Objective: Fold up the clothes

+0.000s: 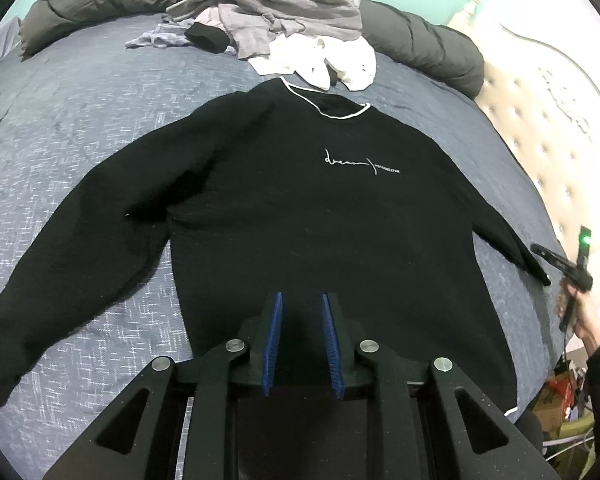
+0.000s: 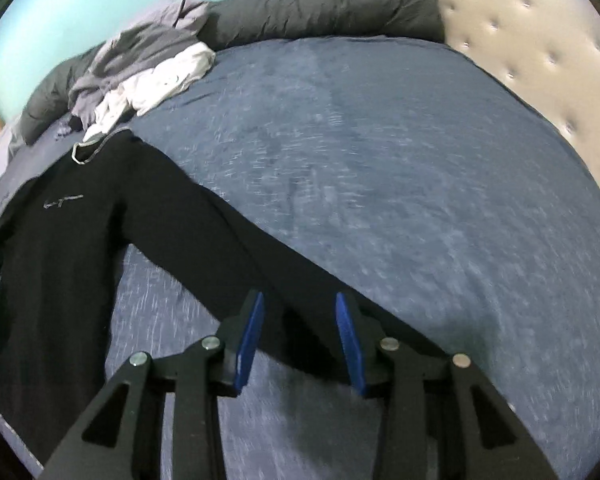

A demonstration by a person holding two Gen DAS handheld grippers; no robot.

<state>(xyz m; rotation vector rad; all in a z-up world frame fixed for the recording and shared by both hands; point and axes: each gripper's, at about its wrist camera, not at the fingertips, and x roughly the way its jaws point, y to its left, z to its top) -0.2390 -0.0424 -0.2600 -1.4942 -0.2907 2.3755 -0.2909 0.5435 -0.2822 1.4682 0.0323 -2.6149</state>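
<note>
A black sweatshirt [image 1: 300,208] with white script on the chest lies flat and face up on the blue bedspread [image 1: 80,120], both sleeves spread outward. My left gripper [image 1: 302,300] hovers open over the lower middle of its body, nothing between the blue pads. In the right wrist view, the sweatshirt [image 2: 60,248] lies to the left and its right sleeve [image 2: 228,240] runs diagonally toward me. My right gripper [image 2: 300,300] stands open just above the sleeve's cuff end, one pad on either side of it. The right gripper [image 1: 560,266] also shows at the far right of the left wrist view, held by a hand.
A heap of grey and white clothes [image 1: 284,24] lies beyond the sweatshirt's collar. A dark grey rolled duvet [image 1: 420,44] runs along the far edge. A tufted cream headboard [image 1: 548,120] borders the bed on the right. Boxes and clutter [image 1: 560,404] sit on the floor lower right.
</note>
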